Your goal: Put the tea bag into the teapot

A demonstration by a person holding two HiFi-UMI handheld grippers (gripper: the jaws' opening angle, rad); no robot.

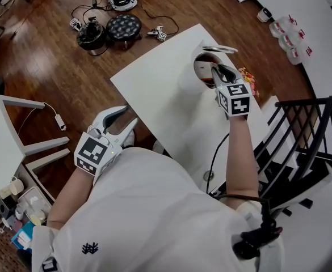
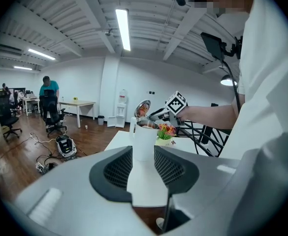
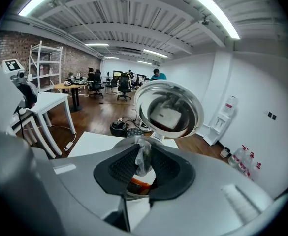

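Right tongs [image 3: 144, 154] pinch the tea bag [image 3: 143, 162] over the open teapot [image 2: 144, 134] (lid [image 3: 169, 113] tipped up behind). Left tongs [image 1: 125, 118] hang spread and empty near the counter [image 1: 154, 95]; flowers [image 1: 248, 79] stand beside the teapot.

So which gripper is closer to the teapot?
Right. The right gripper hangs just over the open teapot, shut on the tea bag. The left gripper, open, is by the near edge of the table, well apart from the teapot.
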